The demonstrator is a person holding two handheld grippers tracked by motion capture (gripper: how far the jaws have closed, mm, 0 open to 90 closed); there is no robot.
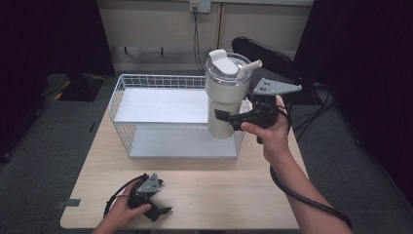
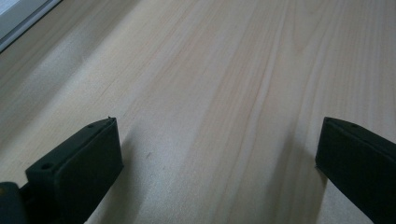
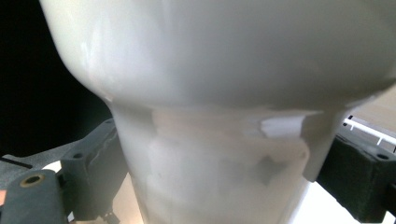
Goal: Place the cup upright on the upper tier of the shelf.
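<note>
While the white tumbler (image 1: 225, 97) is gripped by the right gripper (image 1: 233, 118) on its narrow lower section, it is held lifted at the right end of the wire rack (image 1: 160, 114), just in front of the upper shelf's right corner. In the right gripper view the jaws are seen closed against both sides of the tumbler (image 3: 210, 140) below the wide upper body. The lid and straw (image 1: 249, 67) are on top, tumbler near upright.

Left gripper (image 1: 157, 207) is rested on the desk (image 1: 224, 195), well in front of the rack, with its jaws spread wide and nothing between them; bare desk (image 2: 224, 84) is seen in the left gripper view.

Judged step: placement of the tumbler onto the rack, probably the upper shelf. To do it well:
- tumbler should be kept vertical, as the grip sits low and the top is heavy
- base must be cleared over the wire rim before any lowering
- base should be set flat, away from the shelf edge
- jaws should be released only once weight is fully borne by the shelf

Risk: the straw or the wide body could be caught on the rack side.
</note>
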